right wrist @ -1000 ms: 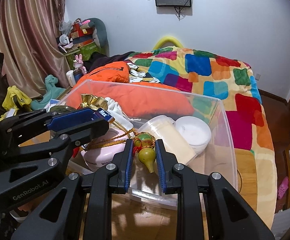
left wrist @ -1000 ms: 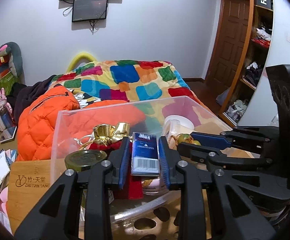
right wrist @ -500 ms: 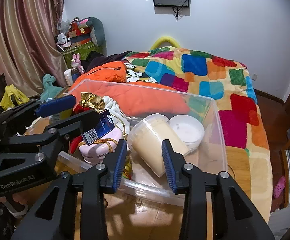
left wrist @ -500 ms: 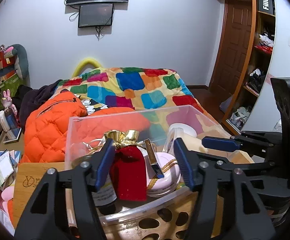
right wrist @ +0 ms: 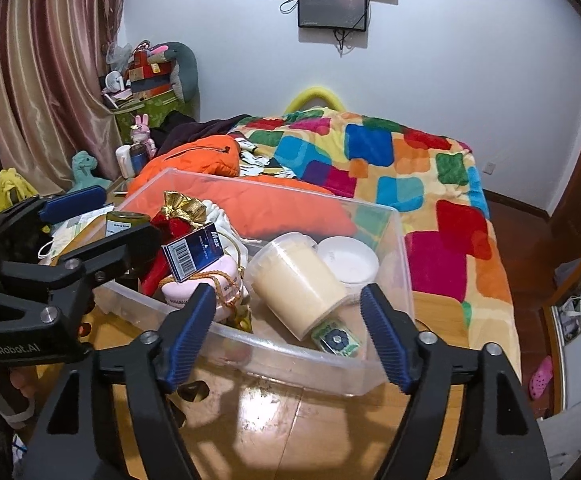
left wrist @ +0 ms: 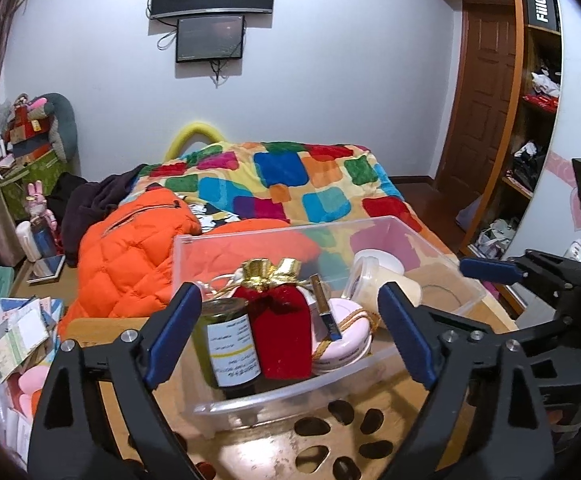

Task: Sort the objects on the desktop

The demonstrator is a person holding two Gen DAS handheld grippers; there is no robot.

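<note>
A clear plastic bin (left wrist: 290, 390) (right wrist: 404, 240) stands on the wooden table. In it are a red velvet pouch with a gold top (left wrist: 280, 332) (right wrist: 178, 208), a green-lidded jar (left wrist: 228, 344) (right wrist: 124, 222), a pink round case (left wrist: 342, 344) (right wrist: 206, 280), a blue box (right wrist: 194, 254) (left wrist: 326, 316) leaning on the case, a cream tub on its side (right wrist: 298, 276) (left wrist: 374, 284) and a white lid (right wrist: 348, 260). My left gripper (left wrist: 290, 332) is open and empty at the bin's near wall. My right gripper (right wrist: 286, 332) is open and empty at the bin's front edge.
The wooden table (right wrist: 274, 412) has cut-out holes (left wrist: 310, 426). An orange jacket (left wrist: 130, 264) and a bed with a patchwork blanket (right wrist: 390, 160) lie behind the bin. Papers and small items (left wrist: 18, 332) sit at the left.
Both grippers have opened wide and pulled back from the bin. The left let go of the blue box, which now leans on the pink case. The right let go of the small gourd ornament.
</note>
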